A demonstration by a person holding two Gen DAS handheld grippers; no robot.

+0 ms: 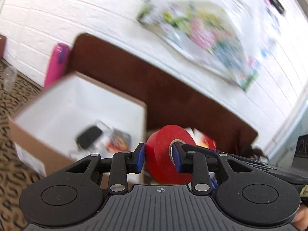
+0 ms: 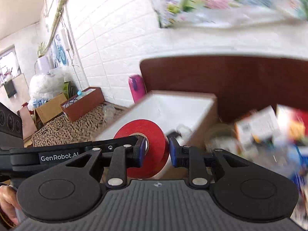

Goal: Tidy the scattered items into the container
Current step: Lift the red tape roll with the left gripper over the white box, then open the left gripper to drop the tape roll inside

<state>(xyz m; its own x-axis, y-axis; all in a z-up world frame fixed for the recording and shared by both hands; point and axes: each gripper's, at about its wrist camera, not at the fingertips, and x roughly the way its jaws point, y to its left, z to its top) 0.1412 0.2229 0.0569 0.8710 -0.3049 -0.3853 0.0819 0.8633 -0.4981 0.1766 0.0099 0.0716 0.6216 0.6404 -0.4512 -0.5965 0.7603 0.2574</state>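
Glossy red tape roll (image 1: 169,150) clamped jointly by left gripper (image 1: 158,158) and right gripper (image 2: 156,151); white-lined cardboard box (image 1: 80,100) ahead-left, lower.

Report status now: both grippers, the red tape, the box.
Left gripper and right gripper both shut on red tape roll, each with one finger in its core. White-lined box open ahead. Nothing blocking.

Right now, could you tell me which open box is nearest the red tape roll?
The white-lined cardboard box directly behind the red tape roll; the plain brown carton and reddish tray sit off by the wall.
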